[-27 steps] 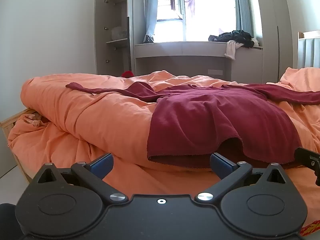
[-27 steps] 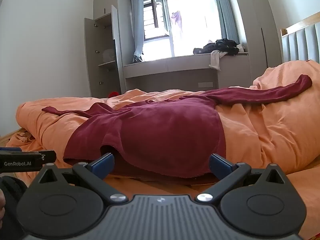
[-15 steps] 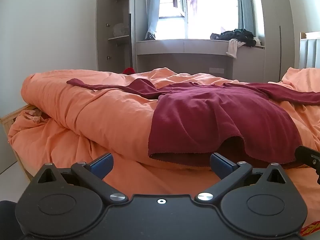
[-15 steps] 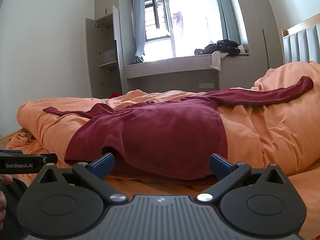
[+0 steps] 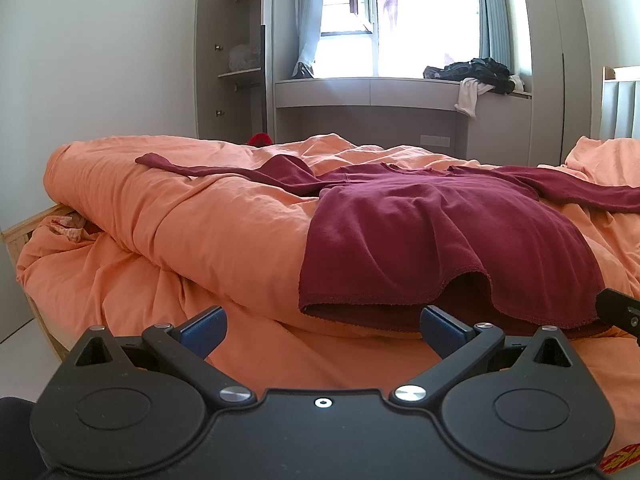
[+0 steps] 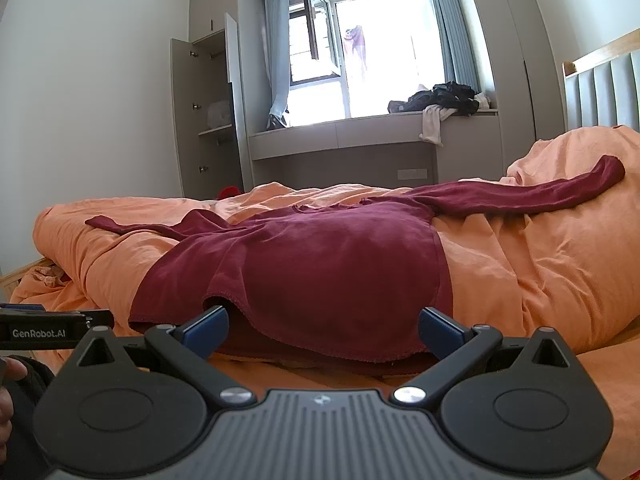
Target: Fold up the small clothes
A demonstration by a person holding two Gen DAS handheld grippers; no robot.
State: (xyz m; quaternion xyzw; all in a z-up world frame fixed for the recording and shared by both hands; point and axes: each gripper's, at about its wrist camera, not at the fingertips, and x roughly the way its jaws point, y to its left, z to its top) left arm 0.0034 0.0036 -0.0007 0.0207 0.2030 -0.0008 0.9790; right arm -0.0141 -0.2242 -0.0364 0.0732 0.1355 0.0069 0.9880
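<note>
Lying spread across the rumpled orange duvet (image 5: 224, 216), the dark red long-sleeved top (image 5: 432, 240) had its body draped over the duvet's rounded front fold, hem toward the cameras, and one sleeve stretched out to each side. The left gripper (image 5: 322, 326) hovered low in front of the bed with its blue-tipped fingers (image 5: 202, 326) spread wide and nothing between them; the hem hung just beyond and slightly to the right of the gap, its left corner roughly in line with the gripper's middle. The right gripper (image 6: 324, 328) was likewise wide open and empty, facing the same hem from the other side; the garment's lower edge sagged right across the span between its fingers, and the left tip sat just under a raised fold of the hem, though whether it touched the cloth could not be told. Behind the bed stood a window ledge (image 6: 372, 128) carrying a heap of dark clothes (image 6: 440, 98).
</note>
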